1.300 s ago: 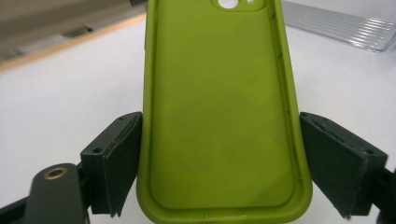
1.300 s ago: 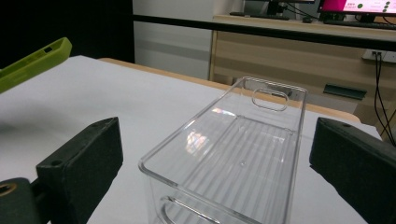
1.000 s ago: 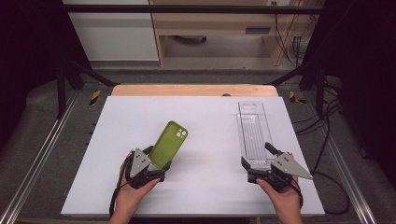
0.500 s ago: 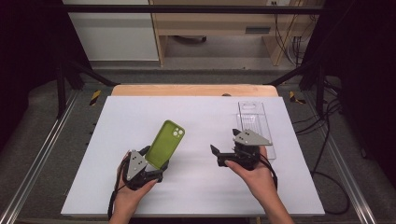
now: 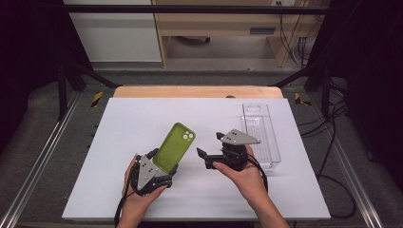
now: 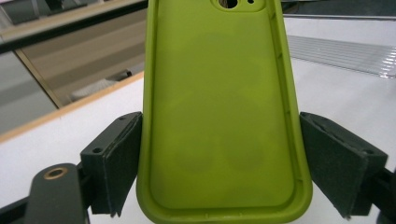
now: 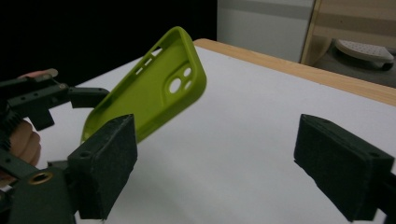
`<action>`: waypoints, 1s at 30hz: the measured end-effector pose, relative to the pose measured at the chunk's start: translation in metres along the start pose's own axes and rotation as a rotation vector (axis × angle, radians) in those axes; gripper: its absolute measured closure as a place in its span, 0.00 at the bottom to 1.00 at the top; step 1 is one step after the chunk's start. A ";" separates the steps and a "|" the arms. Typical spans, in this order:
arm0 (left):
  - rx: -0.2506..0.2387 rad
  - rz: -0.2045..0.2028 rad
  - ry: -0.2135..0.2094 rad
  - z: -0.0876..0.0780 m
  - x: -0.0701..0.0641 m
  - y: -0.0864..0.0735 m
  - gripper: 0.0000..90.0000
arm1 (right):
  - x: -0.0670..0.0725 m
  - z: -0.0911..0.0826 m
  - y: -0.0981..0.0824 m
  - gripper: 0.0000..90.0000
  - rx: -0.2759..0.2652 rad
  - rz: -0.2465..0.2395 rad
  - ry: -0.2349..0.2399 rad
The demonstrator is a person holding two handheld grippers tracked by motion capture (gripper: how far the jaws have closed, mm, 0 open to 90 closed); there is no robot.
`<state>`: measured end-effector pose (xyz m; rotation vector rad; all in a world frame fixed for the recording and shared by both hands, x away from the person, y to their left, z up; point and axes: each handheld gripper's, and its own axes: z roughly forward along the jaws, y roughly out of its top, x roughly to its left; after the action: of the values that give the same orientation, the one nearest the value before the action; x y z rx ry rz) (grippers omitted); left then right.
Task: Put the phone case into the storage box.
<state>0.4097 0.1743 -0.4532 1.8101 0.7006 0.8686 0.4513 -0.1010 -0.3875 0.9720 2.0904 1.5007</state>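
- right hand-held gripper now sits mid-counter, away from the clear tray whose near end it was at a second ago
- it now points left at the green phone case, close beside it, not touching
- its jaws have just been closing a little, nothing between them
- right forearm now angles in from the bottom toward centre

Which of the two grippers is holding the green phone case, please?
The left gripper: the green phone case stands between its pads, tilted up off the table. The right gripper is open and empty, jaws just closing, pointing toward the case.
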 end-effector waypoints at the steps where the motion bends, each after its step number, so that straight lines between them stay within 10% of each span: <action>1: 0.000 0.000 0.000 0.000 0.000 0.000 0.18 | 0.000 0.000 0.000 0.16 0.000 0.000 0.000; 30: -0.047 0.031 0.046 -0.008 -0.004 0.008 0.18 | 0.010 0.040 0.024 0.60 -0.010 0.161 0.163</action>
<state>0.4011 0.1725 -0.4449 1.7686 0.6774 0.9418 0.4780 -0.0624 -0.3787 1.0689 2.1571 1.7203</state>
